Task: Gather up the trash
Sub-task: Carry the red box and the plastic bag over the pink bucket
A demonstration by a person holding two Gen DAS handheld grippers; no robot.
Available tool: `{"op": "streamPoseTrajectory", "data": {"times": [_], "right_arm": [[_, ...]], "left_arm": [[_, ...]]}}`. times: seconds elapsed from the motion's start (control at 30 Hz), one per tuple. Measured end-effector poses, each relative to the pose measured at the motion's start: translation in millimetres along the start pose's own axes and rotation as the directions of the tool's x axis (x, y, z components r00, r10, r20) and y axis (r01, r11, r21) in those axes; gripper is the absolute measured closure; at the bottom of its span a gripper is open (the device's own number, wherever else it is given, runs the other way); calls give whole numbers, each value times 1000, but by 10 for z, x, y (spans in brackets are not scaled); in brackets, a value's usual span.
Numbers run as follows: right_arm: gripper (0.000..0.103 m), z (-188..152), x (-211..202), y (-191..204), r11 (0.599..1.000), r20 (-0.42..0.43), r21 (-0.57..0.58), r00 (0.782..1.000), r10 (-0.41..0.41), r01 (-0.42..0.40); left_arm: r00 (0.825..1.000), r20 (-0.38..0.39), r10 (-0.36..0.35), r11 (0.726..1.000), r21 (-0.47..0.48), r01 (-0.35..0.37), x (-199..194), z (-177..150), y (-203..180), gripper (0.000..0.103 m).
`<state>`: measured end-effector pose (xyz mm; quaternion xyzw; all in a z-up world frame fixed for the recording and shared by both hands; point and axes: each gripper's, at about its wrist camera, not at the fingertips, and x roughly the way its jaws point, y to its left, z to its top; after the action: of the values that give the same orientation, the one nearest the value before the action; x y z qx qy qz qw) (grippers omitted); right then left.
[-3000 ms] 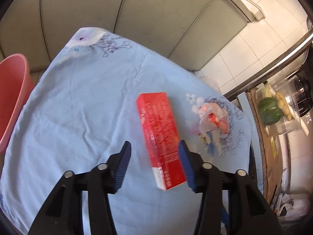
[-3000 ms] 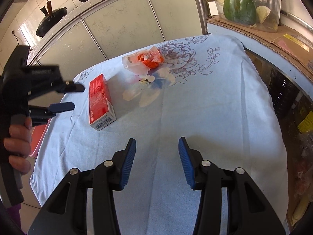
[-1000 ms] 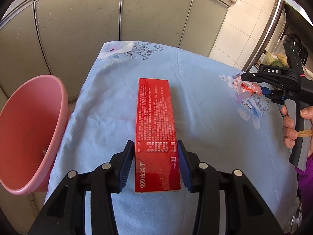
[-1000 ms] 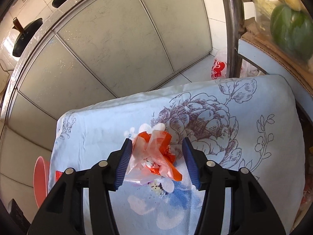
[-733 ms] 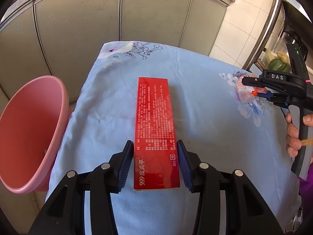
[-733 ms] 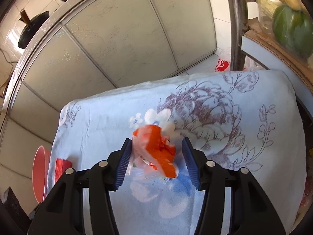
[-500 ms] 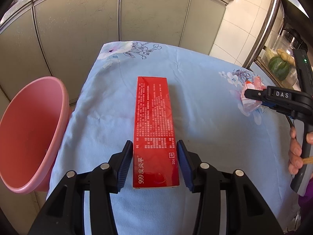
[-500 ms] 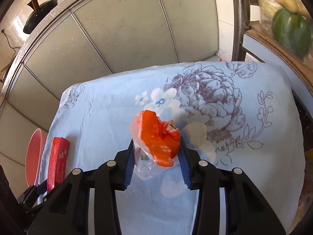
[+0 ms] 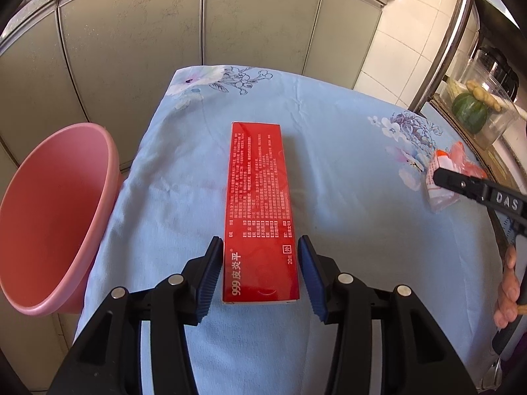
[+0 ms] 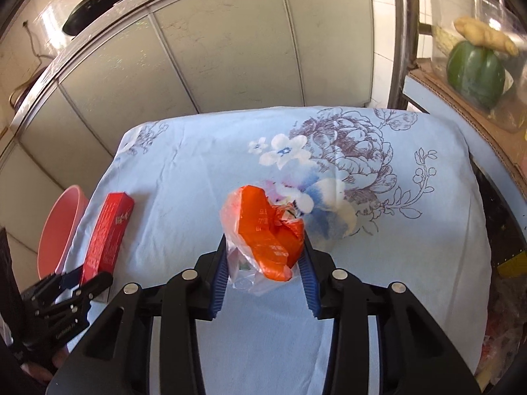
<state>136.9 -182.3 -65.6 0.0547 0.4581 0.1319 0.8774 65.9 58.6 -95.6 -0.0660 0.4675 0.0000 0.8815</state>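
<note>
While your right claw point(image 10: 263, 263) was clamped on the orange bag point(image 10: 263, 230) above the cloth point(image 10: 411, 230), your left claw point(image 9: 260, 273) sat open around the red box point(image 9: 260, 210). Bucket point(image 9: 49, 214) looked empty, both pieces left.

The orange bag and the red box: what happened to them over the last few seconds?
The right gripper closed on the orange bag and lifted it. The left gripper moved astride the red box, jaws opening slightly. The box stayed on the cloth.
</note>
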Motion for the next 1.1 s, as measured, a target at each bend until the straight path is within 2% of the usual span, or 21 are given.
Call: {"op": "streamPoseTrajectory", "data": {"times": [0.4,1.1], "right_arm": [[63,-194,-47,303,996,-31,-83,999,31,-33],[63,-452,-20,554,988,-88,-148,995,40,-52]], "left_arm": [[998,-37,-49,995,-94,46,-33,45,140,57],[1000,-15,18,1000,-23,-19,-17,93,49,57]]}}
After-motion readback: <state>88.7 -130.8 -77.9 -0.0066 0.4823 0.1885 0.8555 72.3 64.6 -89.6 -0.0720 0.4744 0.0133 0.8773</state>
